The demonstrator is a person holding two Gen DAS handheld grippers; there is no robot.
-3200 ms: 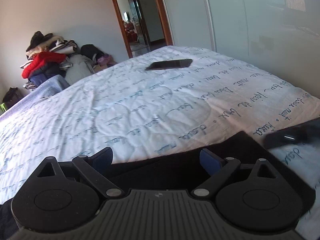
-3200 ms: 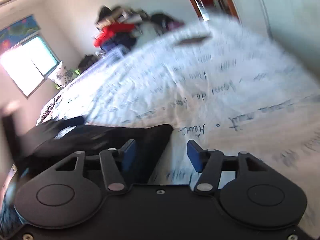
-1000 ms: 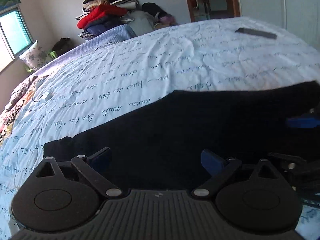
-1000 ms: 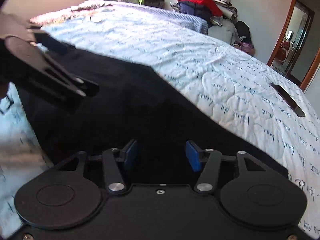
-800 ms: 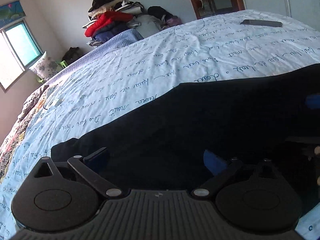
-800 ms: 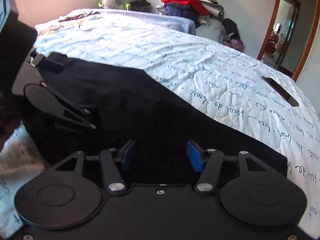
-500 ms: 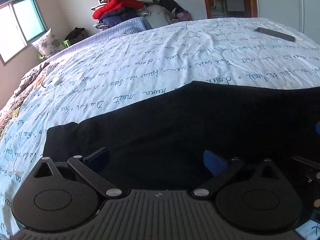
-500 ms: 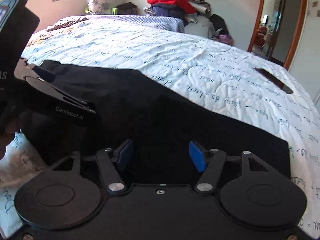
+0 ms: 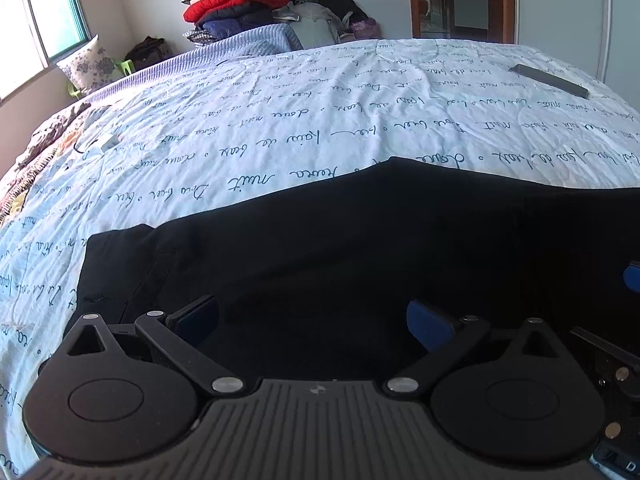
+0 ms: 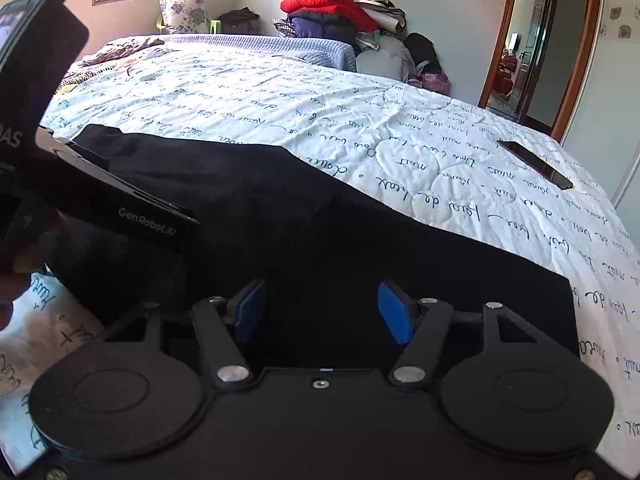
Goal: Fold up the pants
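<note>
- The black pants (image 9: 360, 248) lie spread flat along the near edge of the bed (image 9: 280, 128), on a white quilt printed with dark handwriting
- In the left wrist view the pants run from a squared end at the left across to the right border; a seam runs down the cloth near that left end
- The left gripper (image 9: 312, 316) hangs low over the pants with its jaws spread wide; they have just been opening, and only flat cloth shows in the gap, with neither pad pressing on it
- The right gripper (image 10: 322, 312) is over the other stretch of the pants, near their straight right-hand end; its blue pads (image 10: 394, 312) stand apart, the jaws have just been opening, and the pads do not grip the cloth below
- In the right wrist view the left gripper's black body reaches in from the left border above the pants
- A dark flat phone (image 10: 534, 164) lies on the quilt well apart from the pants, toward the far right corner of the bed
- Beyond the bed a pile of clothes (image 9: 240, 4) with a red jacket on top sits against the wall, with a flowered pillow (image 9: 90, 64) by the window (image 9: 40, 20) and an open doorway (image 10: 524, 52) at the right
</note>
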